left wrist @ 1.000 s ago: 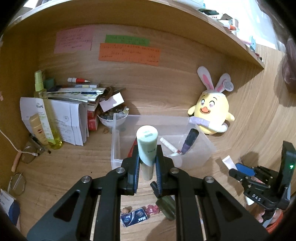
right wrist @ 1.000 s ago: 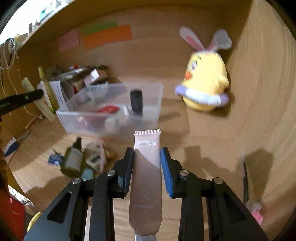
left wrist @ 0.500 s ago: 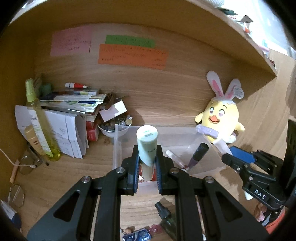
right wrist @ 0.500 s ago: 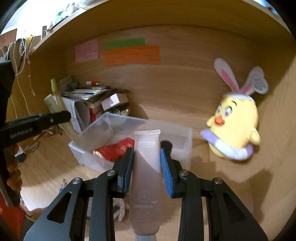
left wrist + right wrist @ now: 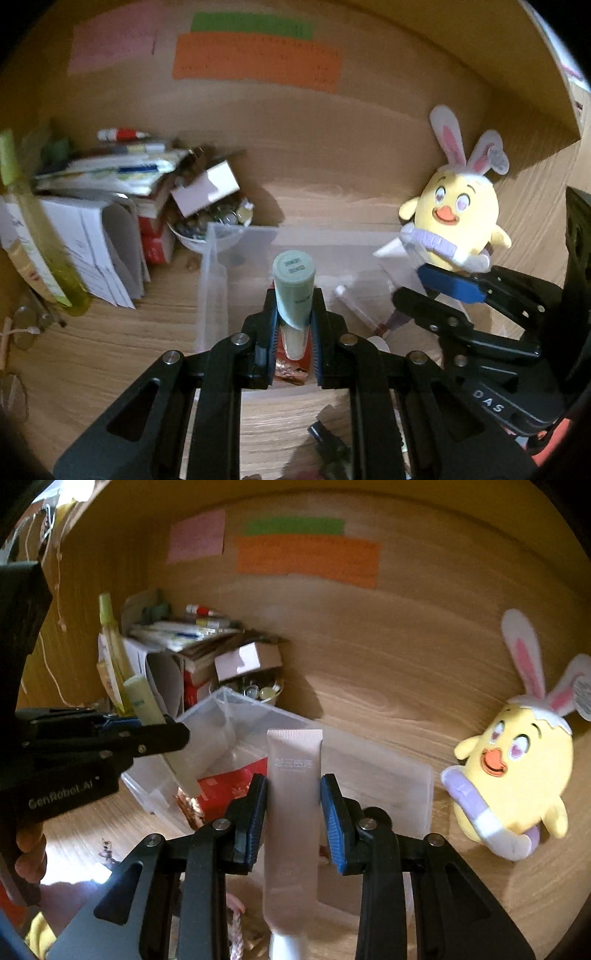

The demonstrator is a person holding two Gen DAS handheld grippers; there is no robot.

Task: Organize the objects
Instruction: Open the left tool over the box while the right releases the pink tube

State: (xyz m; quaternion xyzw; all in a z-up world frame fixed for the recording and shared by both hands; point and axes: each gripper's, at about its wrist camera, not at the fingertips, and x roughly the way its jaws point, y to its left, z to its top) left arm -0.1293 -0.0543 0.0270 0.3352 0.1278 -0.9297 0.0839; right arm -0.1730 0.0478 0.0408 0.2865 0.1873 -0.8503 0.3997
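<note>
My left gripper (image 5: 294, 325) is shut on a pale green tube (image 5: 293, 284), cap end forward, held over the near part of the clear plastic bin (image 5: 212, 280). My right gripper (image 5: 294, 794) is shut on a pink tube (image 5: 293, 805), crimped end forward, held over the bin's (image 5: 417, 786) near edge. The bin holds a red packet (image 5: 232, 784) and a thin white stick (image 5: 352, 306). The right gripper shows in the left wrist view (image 5: 424, 288); the left gripper and green tube (image 5: 159, 731) show in the right wrist view.
A yellow chick plush with bunny ears (image 5: 456, 218) sits right of the bin. A pile of papers and books (image 5: 110, 206), a bowl of small items (image 5: 210, 225) and a yellow-green bottle (image 5: 33, 236) stand at the left. A dark bottle (image 5: 328, 446) lies on the desk in front.
Both grippers have moved forward and closer together over the bin, each still holding its tube. The bin and plush look larger and nearer.
</note>
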